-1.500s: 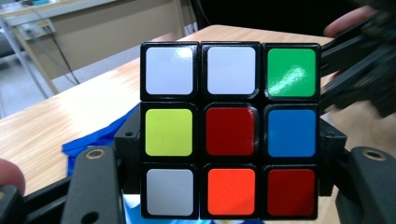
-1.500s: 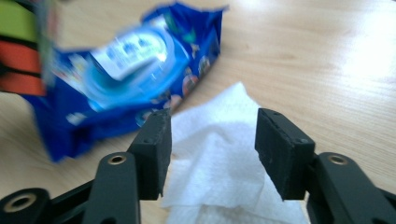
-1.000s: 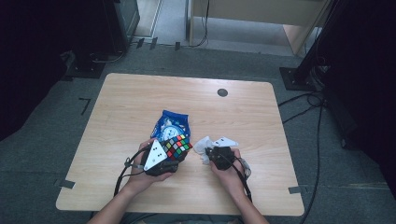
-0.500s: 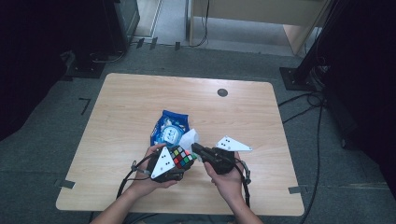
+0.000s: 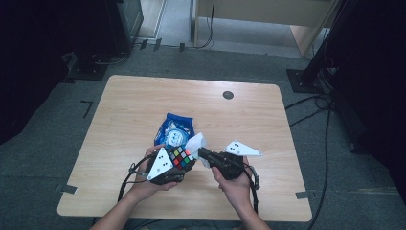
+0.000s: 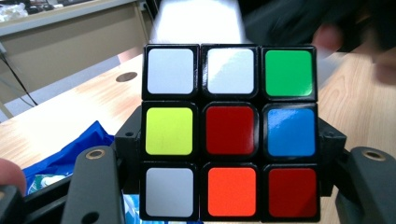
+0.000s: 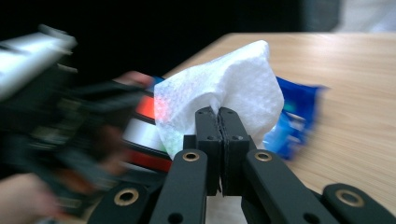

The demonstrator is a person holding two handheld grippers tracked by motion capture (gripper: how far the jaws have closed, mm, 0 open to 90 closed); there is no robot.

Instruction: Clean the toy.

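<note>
Multicoloured cube [image 6: 230,132], white dimpled tissue [image 7: 224,88], blue packet [image 5: 175,131], black tongs.

Both grippers [image 5: 184,160] [image 5: 201,153] clamped, tips nearly touching.

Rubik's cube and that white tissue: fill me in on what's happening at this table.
A person at the wooden table works with tongs in each hand. The left tongs grip a scrambled Rubik's cube by its sides, held above the table. The right tongs are clamped shut on a white tissue and bring it up beside the cube, seemingly to wipe it. A blue wipes packet lies on the table just behind both.
</note>
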